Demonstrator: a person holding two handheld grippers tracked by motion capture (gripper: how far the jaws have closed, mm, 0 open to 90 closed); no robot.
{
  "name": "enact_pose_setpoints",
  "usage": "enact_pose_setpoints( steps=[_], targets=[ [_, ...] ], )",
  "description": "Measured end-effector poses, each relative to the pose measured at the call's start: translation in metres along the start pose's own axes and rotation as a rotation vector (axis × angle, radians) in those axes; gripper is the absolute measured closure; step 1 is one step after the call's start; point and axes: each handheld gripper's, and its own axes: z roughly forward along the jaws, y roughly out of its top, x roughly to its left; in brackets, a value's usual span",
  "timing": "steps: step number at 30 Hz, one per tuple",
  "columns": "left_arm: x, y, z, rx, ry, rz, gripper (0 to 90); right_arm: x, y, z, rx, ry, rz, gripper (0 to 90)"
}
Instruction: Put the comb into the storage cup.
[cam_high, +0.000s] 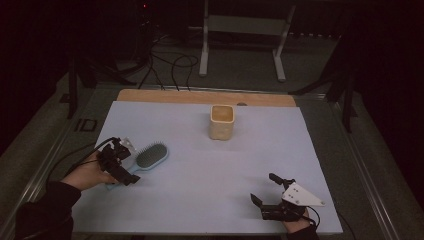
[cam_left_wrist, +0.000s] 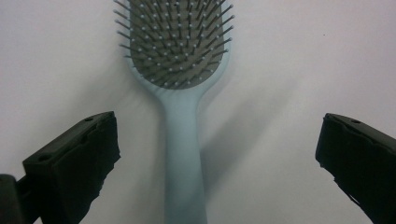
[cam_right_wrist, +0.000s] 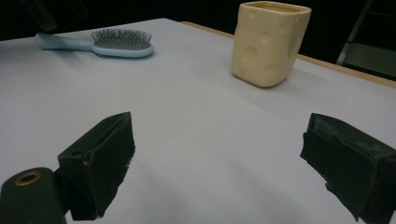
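A light blue hairbrush (cam_high: 148, 159) is seen lying bristles-up on the pale sheet (cam_high: 210, 200) that covers the table, at about nine o'clock of the sheet's middle, with its head pointing toward one o'clock and its handle toward seven. The left gripper (cam_high: 121, 176) is held over the handle end with its jaws spread wide; in the left gripper view the handle (cam_left_wrist: 183, 158) runs up between the two jaws, nearer the left one, and is touched by neither. The step in hand is judged to be the grasp of the brush by its handle.

For a clean grasp, the gripper is best shifted slightly so that the handle sits midway between the jaws, then lowered until the pads flank the handle's sides close to the sheet. The jaws should be closed squarely across the handle, not along it, and away from the neck where it widens into the head, so the brush is not twisted or pushed aside. A slow closing is advised, since the smooth plastic is likely to slide on the sheet.

The right gripper (cam_high: 265, 189) is held low at about five o'clock, jaws apart and empty, well apart from the brush. A cream, cheese-patterned cup (cam_high: 222, 121) stands upright near twelve o'clock.
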Motion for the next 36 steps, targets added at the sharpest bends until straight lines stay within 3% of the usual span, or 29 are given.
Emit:
enact_pose_setpoints(
  steps=[14, 17, 20, 27, 36],
  targets=[
    [0.015, 0.003, 0.017, 0.048, -0.016, -0.012, 1.1, 0.000, 0.000, 0.000, -0.001, 0.001, -0.002, 8.7],
    [0.018, 0.003, 0.020, 0.063, -0.014, -0.016, 4.9, -0.001, 0.000, -0.001, -0.001, 0.001, -0.002, 8.7],
    [0.021, 0.003, 0.022, 0.076, 0.003, -0.025, 14.5, 0.000, 0.000, -0.001, -0.001, 0.001, -0.002, 8.7],
    [0.022, 0.003, 0.028, 0.106, -0.009, -0.019, 34.2, 0.000, 0.000, -0.001, -0.002, 0.002, -0.002, 8.7],
    [0.022, 0.008, 0.035, 0.142, 0.003, -0.010, 51.9, -0.001, 0.000, -0.001, -0.004, 0.000, -0.005, 8.7]
  ],
)
